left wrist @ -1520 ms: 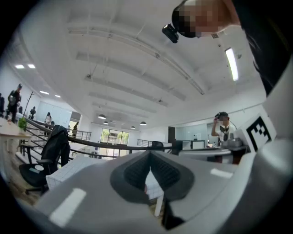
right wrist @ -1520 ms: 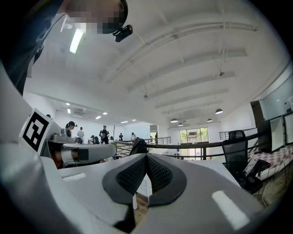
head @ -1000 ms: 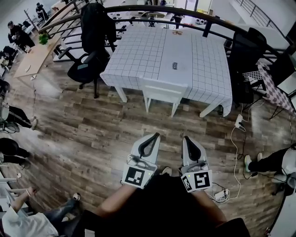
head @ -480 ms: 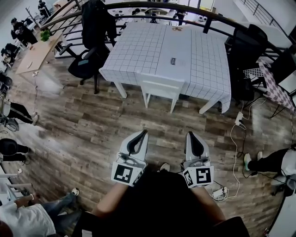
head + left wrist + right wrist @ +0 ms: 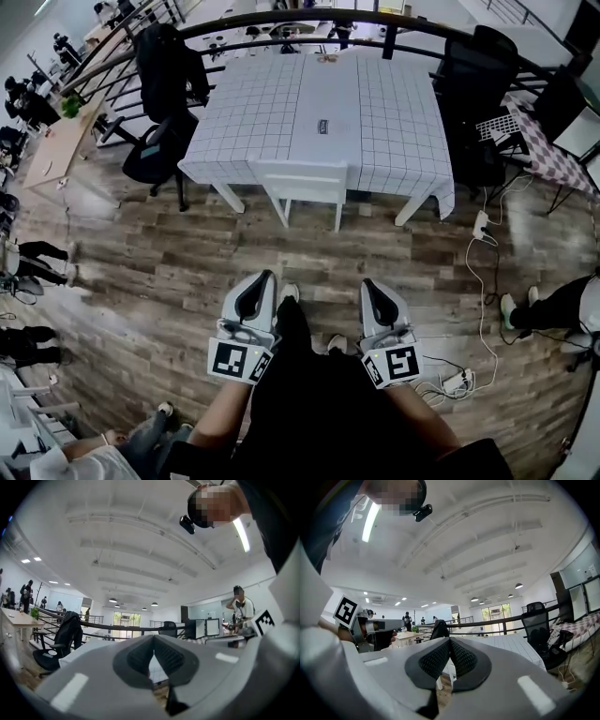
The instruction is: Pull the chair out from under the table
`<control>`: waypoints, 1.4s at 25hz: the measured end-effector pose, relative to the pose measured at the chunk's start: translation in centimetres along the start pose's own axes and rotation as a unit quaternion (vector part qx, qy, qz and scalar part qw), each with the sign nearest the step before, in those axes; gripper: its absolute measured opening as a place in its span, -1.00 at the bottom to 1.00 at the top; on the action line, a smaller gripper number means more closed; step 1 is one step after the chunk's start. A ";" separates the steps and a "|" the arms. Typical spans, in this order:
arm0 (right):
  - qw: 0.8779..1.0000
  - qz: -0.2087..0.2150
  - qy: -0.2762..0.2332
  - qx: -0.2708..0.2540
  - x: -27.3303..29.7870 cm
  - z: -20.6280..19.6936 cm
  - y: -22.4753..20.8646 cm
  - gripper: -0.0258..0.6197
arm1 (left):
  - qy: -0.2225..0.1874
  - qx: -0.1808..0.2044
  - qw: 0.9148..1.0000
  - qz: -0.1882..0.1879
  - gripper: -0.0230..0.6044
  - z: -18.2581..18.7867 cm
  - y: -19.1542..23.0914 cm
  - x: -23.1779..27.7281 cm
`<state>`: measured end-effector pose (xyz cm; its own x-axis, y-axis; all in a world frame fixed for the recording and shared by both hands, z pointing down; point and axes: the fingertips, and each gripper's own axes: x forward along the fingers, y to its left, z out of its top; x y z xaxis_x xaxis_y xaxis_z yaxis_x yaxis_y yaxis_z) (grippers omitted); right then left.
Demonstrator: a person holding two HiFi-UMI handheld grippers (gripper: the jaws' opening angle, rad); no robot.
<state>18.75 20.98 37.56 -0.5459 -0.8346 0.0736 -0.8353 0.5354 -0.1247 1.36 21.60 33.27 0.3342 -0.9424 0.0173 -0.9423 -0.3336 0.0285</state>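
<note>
One white chair (image 5: 298, 180) (wood, perhaps) against gridded tablecloth (image 5: 267, 103).

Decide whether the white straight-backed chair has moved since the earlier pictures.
No. The white straight-backed chair still sits tucked at the near edge of the white grid-patterned table, as before.

Seen from the head view, the left claw (image 5: 266, 276) now sits farther left than a second ago. The gap between it and the right claw (image 5: 367, 282) is wider. A leg in black (image 5: 292, 352) with a pale shoe (image 5: 289, 292) now reaches forward between the two. The white chair (image 5: 298, 180) and the checked counter (image 5: 375, 122) now appear farther left in the frame.
</note>
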 end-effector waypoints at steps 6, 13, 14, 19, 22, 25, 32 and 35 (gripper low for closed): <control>1.000 -0.018 0.022 0.008 1.7 -2.5 -1.9 -0.93 | -0.002 -0.012 0.999 -0.031 -0.90 -2.9 0.7 3.2; 0.999 -0.022 0.038 0.014 9.5 -2.5 -2.9 -0.93 | 0.010 -0.024 0.998 -0.059 -0.90 -4.6 5.7 9.8; 0.999 -0.021 0.043 0.009 11.5 -1.8 -2.9 -0.93 | 0.015 -0.031 0.998 -0.060 -0.90 -4.7 7.0 11.1; 0.998 -0.026 0.049 -0.005 17.5 -0.4 -2.4 -0.93 | 0.027 -0.046 0.997 -0.064 -0.90 -5.2 11.6 14.1; 0.998 -0.021 0.053 -0.013 20.3 0.0 -1.9 -0.93 | 0.018 -0.047 0.996 -0.069 -0.90 -4.6 13.9 15.5; 0.997 -0.026 0.072 -0.014 25.9 1.2 -2.9 -0.93 | 0.020 -0.051 0.996 -0.066 -0.90 -3.2 18.1 19.9; 0.997 -0.022 0.075 -0.013 33.3 2.3 -2.2 -0.93 | 0.026 -0.056 0.997 -0.055 -0.90 -3.3 24.5 23.3; 0.997 -0.031 0.076 -0.007 34.2 1.8 -2.2 -0.93 | 0.038 -0.061 0.996 -0.059 -0.90 -4.2 25.5 23.7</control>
<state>2.00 -8.97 38.60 -0.4949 -0.8381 0.2296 -0.8685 0.4854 -0.1005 -14.70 -9.12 38.60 0.4466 -0.8909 0.0828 -0.8887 -0.4311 0.1560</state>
